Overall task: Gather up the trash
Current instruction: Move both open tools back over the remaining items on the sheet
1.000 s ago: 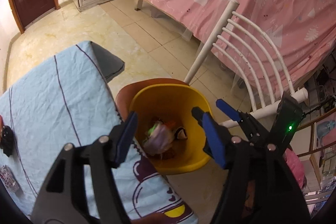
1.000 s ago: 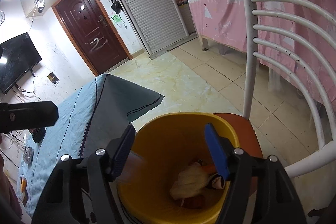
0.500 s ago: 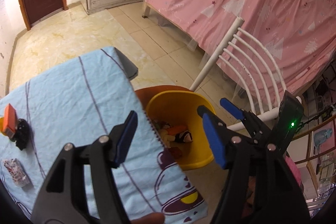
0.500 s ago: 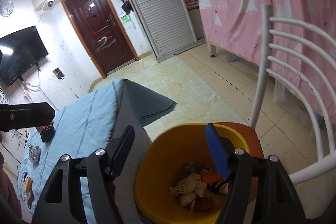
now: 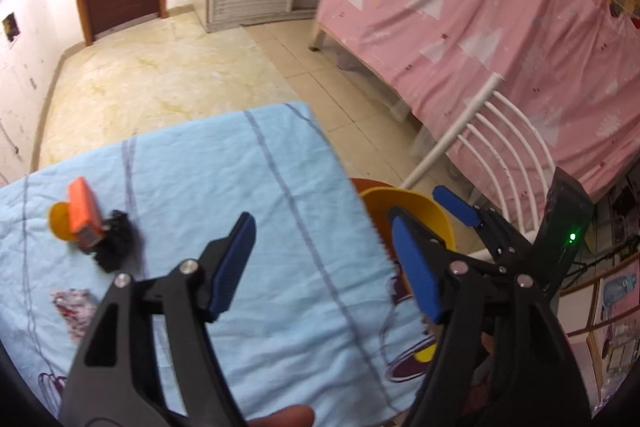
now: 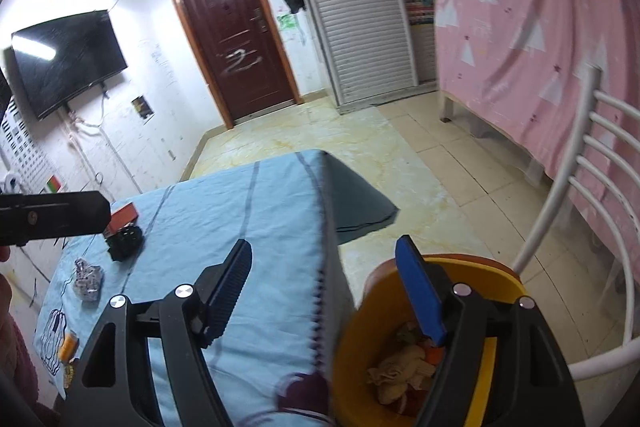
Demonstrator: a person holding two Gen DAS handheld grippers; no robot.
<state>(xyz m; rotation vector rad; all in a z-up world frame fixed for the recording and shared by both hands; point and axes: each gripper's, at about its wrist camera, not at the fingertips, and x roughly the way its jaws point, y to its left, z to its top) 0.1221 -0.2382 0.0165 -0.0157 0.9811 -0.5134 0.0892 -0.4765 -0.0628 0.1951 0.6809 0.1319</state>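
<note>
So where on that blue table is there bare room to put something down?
The blue tablecloth lies bare from the orange box and black object across to its edge by the yellow bin. The far-left side, with the crumpled wrapper, is crowded.

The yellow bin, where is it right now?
The yellow bin sits on an orange chair seat just off the table's right edge, low right in both views.

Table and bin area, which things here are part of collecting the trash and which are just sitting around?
Part of the job:
yellow bin
orange box
black clump
crumpled wrapper
left gripper, open
right gripper, open

Just there:
white chair
pink curtain
door
TV
</note>
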